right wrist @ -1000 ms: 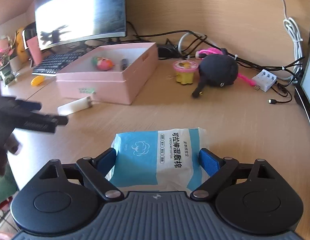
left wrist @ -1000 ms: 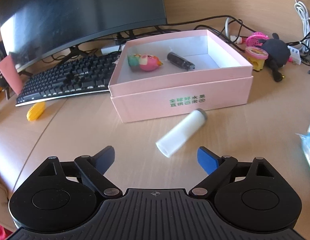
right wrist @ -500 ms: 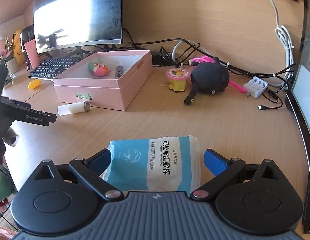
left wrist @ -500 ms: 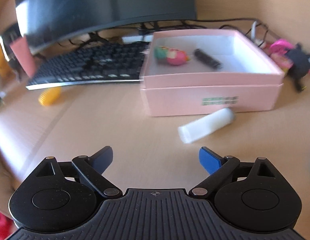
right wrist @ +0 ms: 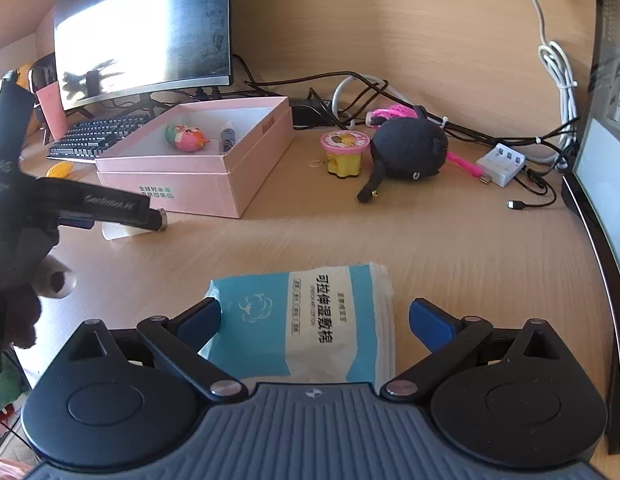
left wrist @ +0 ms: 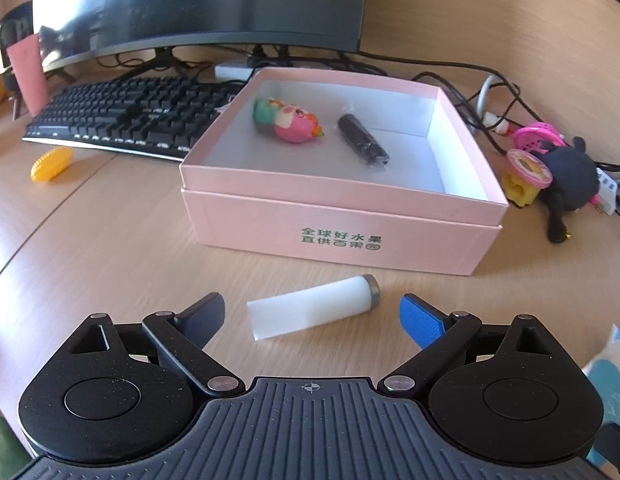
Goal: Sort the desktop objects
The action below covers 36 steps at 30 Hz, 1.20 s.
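Observation:
A white tube with a grey cap lies on the desk in front of the open pink box. My left gripper is open, its fingers on either side of the tube, not touching it. The box holds a pink and green toy and a black tube. My right gripper is open over a blue and white cotton pad pack that lies on the desk between its fingers. The left gripper also shows in the right wrist view, partly hiding the white tube.
A black keyboard and a monitor stand behind the box. A yellow corn toy lies at the left. A black plush, a yellow and pink cup, a white charger and cables lie at the right.
My left gripper has moved forward and lower, so the white tube now lies between its open fingers. My right gripper has stayed open over the pack, with a small shift.

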Motion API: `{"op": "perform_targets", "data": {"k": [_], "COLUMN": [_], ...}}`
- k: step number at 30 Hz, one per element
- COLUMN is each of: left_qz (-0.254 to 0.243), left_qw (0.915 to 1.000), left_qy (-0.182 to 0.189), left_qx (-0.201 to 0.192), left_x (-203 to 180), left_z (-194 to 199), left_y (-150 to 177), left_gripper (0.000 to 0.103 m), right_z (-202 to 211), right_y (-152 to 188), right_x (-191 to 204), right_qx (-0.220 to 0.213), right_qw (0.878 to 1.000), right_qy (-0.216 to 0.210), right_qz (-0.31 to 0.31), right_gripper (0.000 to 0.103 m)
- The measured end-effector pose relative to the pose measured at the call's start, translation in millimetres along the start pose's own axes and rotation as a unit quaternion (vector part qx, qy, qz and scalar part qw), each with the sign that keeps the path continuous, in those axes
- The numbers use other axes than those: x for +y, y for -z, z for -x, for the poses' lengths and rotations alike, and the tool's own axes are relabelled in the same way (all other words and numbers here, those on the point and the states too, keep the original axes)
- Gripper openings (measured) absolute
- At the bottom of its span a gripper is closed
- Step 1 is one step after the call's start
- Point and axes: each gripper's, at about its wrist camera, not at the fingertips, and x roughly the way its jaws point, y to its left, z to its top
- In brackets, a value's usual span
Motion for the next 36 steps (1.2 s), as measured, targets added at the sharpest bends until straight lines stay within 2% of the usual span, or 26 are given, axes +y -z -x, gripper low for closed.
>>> {"op": "perform_targets", "data": {"k": [2, 4, 8, 9, 12, 16, 18, 19, 25, 27, 29, 31, 34, 36], "left_qz": [-0.004, -0.012, -0.025, -0.027, -0.039, -0.04, -0.036, -0.034, -0.01, -0.001, 0.013, 0.018, -0.005, -0.027], "left_qw": [1.0, 0.9999, 0.9997, 0.9996, 0.9992, 0.9991, 0.9993, 0.9994, 0.9966, 0.9956, 0.9963, 0.998, 0.9988, 0.9983], "left_qy": [-0.004, -0.003, -0.008, -0.005, 0.003, 0.009, 0.001, -0.008, -0.08, -0.092, -0.083, -0.051, 0.003, 0.018], "left_qx": [0.0, 0.005, 0.002, 0.001, -0.002, -0.003, -0.005, -0.008, -0.019, -0.019, -0.022, -0.032, -0.049, -0.05], "left_x": [-1, -2, -3, -2, -1, 5, 10, 13, 43, 50, 57, 53, 34, 20], "left_z": [-3, -6, -4, -2, 2, 5, 6, 5, -4, -5, -1, 7, 13, 10], "left_y": [1, 3, 7, 8, 10, 15, 15, 14, 1, -3, -5, -2, 4, 5], "left_gripper": [0.096, 0.079, 0.059, 0.051, 0.045, 0.049, 0.058, 0.063, 0.073, 0.076, 0.082, 0.096, 0.097, 0.097], "right_z": [2, 4, 6, 6, 6, 3, 2, 2, 0, -1, -2, -3, -4, -4], "right_y": [2, 3, 4, 4, 5, 4, 3, 3, 0, 0, 1, 1, 2, 1], "right_x": [-2, -4, -7, -7, -4, 2, 5, 8, 13, 13, 12, 11, 10, 9], "right_qx": [0.0, -0.001, -0.004, -0.005, -0.006, -0.005, -0.006, -0.007, -0.008, -0.007, -0.006, -0.004, -0.004, -0.004], "right_qw": [1.0, 1.0, 1.0, 1.0, 1.0, 1.0, 1.0, 1.0, 1.0, 1.0, 1.0, 1.0, 1.0, 1.0], "right_qy": [0.003, 0.007, 0.012, 0.012, 0.008, 0.001, -0.005, -0.007, -0.013, -0.014, -0.015, -0.015, -0.015, -0.012], "right_qz": [-0.001, -0.006, -0.014, -0.014, -0.011, -0.001, 0.006, 0.01, 0.02, 0.018, 0.013, 0.008, 0.006, 0.005], "right_gripper": [0.102, 0.102, 0.103, 0.103, 0.103, 0.103, 0.103, 0.103, 0.103, 0.103, 0.103, 0.103, 0.103, 0.103]}}
